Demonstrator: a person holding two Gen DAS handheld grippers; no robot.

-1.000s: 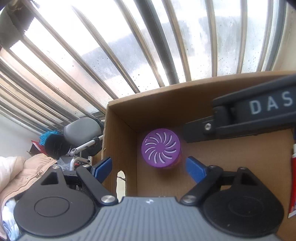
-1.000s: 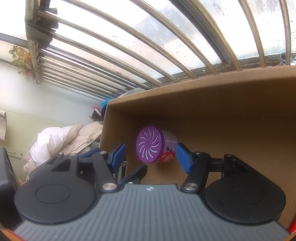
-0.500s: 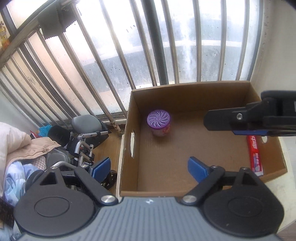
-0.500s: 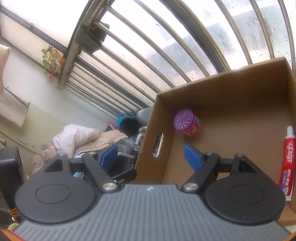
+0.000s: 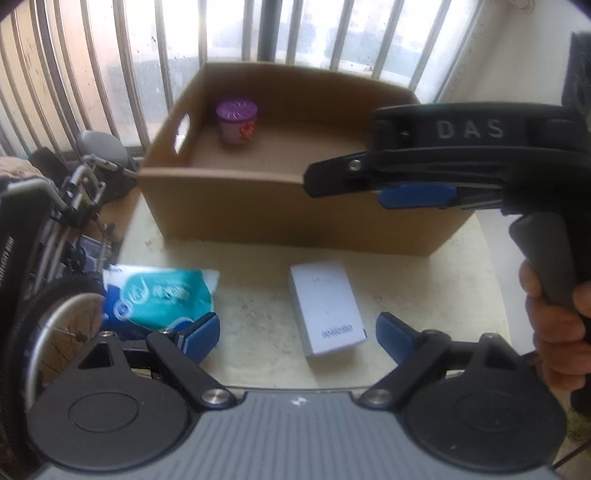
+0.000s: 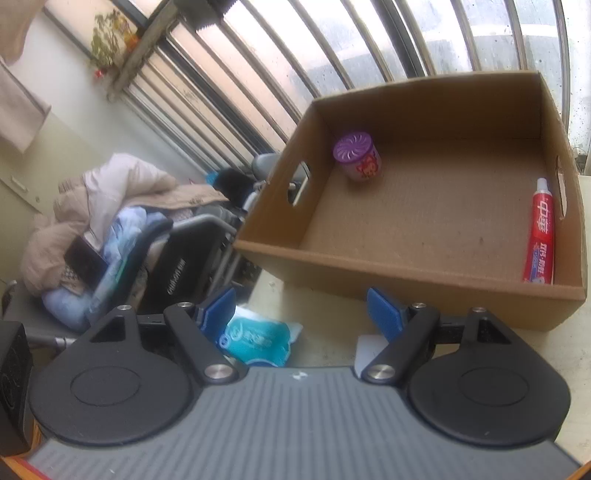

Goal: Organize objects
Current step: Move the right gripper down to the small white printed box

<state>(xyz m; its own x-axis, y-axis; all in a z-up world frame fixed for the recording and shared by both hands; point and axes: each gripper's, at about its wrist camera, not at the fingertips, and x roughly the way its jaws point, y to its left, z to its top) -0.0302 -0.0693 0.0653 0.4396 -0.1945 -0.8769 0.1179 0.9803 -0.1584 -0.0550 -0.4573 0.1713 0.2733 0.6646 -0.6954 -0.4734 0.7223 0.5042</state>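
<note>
A cardboard box [image 6: 406, 264] stands on a pale table. Inside it, a purple-lidded jar [image 6: 356, 157] sits upright in the far left corner and a red toothpaste tube [image 6: 541, 236] lies along the right wall. My right gripper [image 6: 300, 310] is open and empty, hanging before the box's near wall. My left gripper [image 5: 297, 334] is open too, above a white carton [image 5: 327, 314] that lies flat on the table; it does not touch the carton. A teal wipes pack [image 5: 159, 299] lies to the left of the carton.
In the left wrist view the other gripper's blue pad [image 5: 417, 195] crosses in front of the box [image 5: 258, 206], with a hand [image 5: 554, 325] on its handle. A wheelchair [image 5: 74, 192] and piled clothes [image 6: 110, 206] stand left of the table. Window bars [image 5: 269, 29] rise behind the box.
Both grippers have drawn back out of the box and risen, leaving the jar standing inside. The right jaws widened. The table, white carton and wipes pack have come into view.
</note>
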